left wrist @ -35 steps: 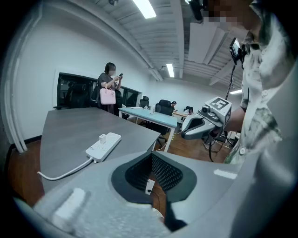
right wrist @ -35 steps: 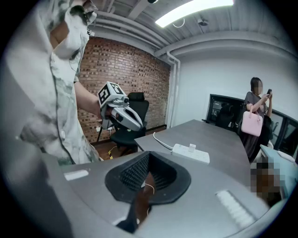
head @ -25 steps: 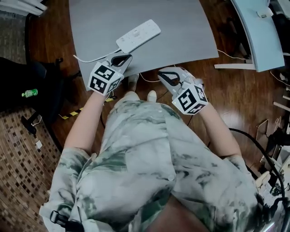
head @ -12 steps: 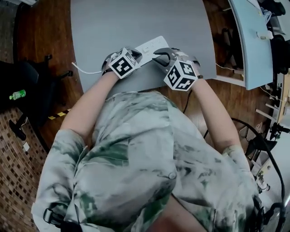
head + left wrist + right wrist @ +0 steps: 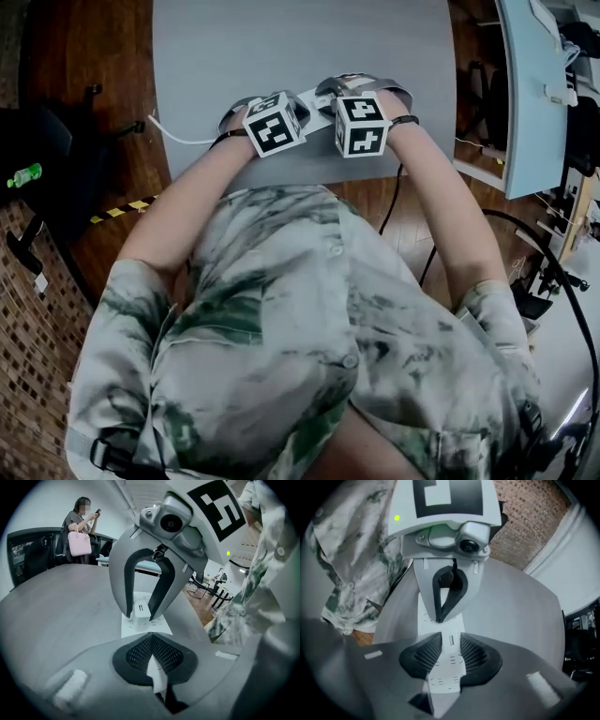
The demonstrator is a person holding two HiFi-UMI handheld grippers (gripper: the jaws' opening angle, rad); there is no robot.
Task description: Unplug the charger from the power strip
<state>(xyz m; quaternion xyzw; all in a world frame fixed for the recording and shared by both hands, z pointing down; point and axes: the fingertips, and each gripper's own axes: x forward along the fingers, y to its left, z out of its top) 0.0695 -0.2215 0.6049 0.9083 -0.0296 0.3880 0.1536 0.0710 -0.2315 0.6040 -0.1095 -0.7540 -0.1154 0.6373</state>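
Principally, a broad table [image 5: 375, 56] with a smooth, matt grey top is recorded, set on a dark wood-plank floor [image 5: 103, 56]. Brown mosaic tiling [image 5: 37, 356] adjoins the wood at the left, where a green bottle [image 5: 23, 175], a black chair [image 5: 47, 141] and a length of yellow-and-black tape [image 5: 122, 208] are noted. A pale blue desk [image 5: 530, 103] is placed at the right. A red-brown brick wall [image 5: 525, 522] is shown in the right gripper view, and a standing person [image 5: 79, 527] with a pink bag [image 5: 78, 543] is seen beyond the table. Near the table's front edge a long, flat, white plastic power strip [image 5: 445, 672] is laid, with a thin white cable [image 5: 178, 139] led off to the left. A small, boxy white charger [image 5: 140, 613] is seated upright in the strip. The right gripper [image 5: 450, 643] is pointed down over it; its dark perforated pads are being opened, with the charger between them and not pressed. The left gripper [image 5: 151, 637] is held with its jaws pressed together, their tips set on the strip near the charger.
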